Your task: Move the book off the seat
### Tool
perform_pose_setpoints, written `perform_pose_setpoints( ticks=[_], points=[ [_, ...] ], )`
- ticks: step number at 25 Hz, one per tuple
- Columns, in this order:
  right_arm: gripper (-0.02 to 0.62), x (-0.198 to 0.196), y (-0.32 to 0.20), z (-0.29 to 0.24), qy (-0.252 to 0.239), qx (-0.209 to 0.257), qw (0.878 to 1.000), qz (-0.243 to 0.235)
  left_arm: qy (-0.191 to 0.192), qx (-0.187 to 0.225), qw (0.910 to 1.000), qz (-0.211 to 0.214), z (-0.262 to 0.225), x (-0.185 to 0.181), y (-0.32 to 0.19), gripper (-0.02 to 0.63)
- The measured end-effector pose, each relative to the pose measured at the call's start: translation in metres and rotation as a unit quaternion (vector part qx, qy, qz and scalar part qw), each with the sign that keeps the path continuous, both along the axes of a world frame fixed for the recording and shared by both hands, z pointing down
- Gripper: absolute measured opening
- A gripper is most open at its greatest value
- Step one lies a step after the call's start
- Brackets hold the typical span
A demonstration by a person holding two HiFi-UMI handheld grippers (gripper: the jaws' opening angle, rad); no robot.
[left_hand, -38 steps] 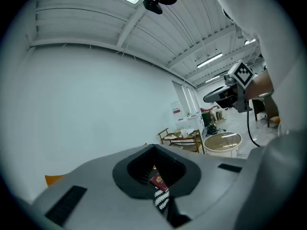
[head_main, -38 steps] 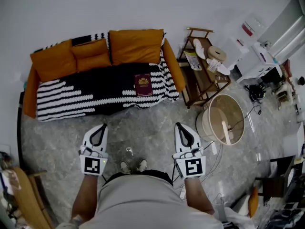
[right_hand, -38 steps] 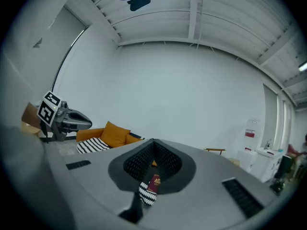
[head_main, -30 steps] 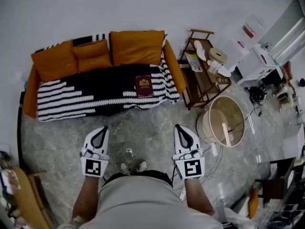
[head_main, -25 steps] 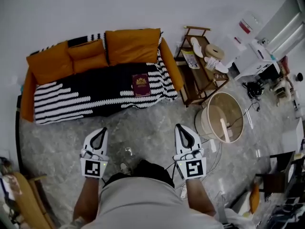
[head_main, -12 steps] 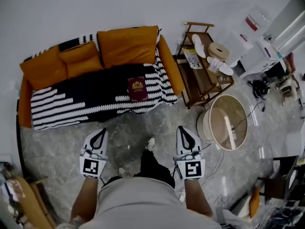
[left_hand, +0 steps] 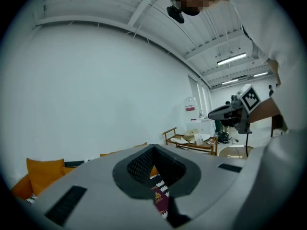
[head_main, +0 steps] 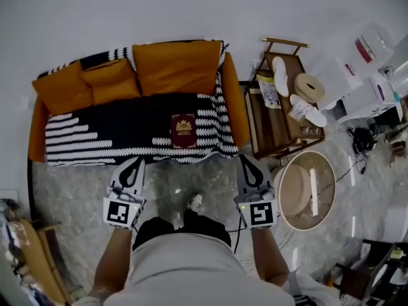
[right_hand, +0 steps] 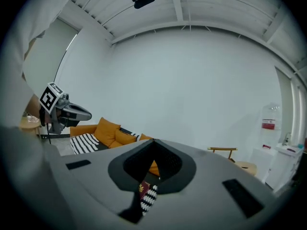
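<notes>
Jaws together — left gripper, right gripper level, apparently short of book.

wall: plain white | floor: grey marbled stone | sofa: orange, against wall, black-and-white striped throw over seat, orange cushions | right of sofa: wooden trolley, then round wooden tub | ceiling: white beams, lit tube lights
</notes>
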State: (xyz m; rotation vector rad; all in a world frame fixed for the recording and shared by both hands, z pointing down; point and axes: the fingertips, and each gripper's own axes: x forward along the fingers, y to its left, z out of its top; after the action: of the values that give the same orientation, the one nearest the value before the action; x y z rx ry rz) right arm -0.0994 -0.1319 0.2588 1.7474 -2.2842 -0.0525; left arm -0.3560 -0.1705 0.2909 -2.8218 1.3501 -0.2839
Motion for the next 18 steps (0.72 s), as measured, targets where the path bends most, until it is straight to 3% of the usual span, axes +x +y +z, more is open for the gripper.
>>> perform_pose_setpoints(
  ticks=[8, 18],
  points=[
    [0.021, -0.009, -0.047, 0.009, -0.011, -0.010, 0.999, -0.047, -0.003, -0.038, 0.9980, -0.050, 0.024, -0.013, -0.026, 0.017],
    [0.021, -0.040, -0.094, 0.024, 0.013, -0.044, 0.998, -0.039, 0.030, -0.081, 0.9962, -0.013, 0.067, -0.005, -0.097, 0.017]
  ],
)
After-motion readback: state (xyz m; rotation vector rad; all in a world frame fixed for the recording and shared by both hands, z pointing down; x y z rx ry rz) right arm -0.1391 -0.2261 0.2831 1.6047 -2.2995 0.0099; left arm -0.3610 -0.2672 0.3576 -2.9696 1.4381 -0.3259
